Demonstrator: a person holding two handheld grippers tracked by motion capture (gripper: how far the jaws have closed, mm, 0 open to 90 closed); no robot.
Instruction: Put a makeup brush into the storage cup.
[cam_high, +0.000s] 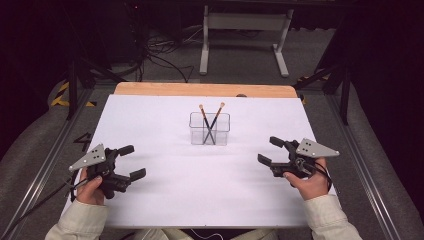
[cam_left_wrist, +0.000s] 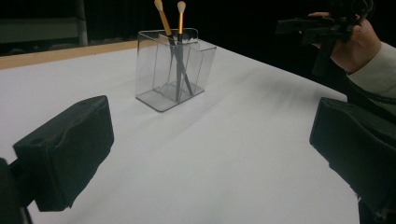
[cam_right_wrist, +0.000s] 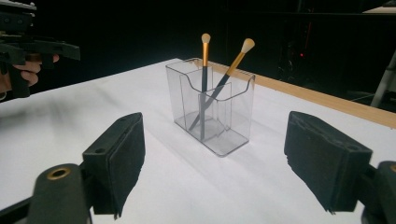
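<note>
A clear plastic holder stands upright near the middle of the white table. Two makeup brushes with black handles, gold ferrules and pale tips lean crossed inside it. My left gripper hovers at the table's left front, open and empty. My right gripper is at the right front, open too, with nothing between its pads. The left gripper view looks past wide-apart jaws toward the holder and the other hand's gripper. In the right gripper view the holder stands ahead of the parted jaws.
A strip of bare wood runs along the table's far edge. Beyond it a white metal frame stands on the floor, with cables beside it. Dark rails flank both sides of the table.
</note>
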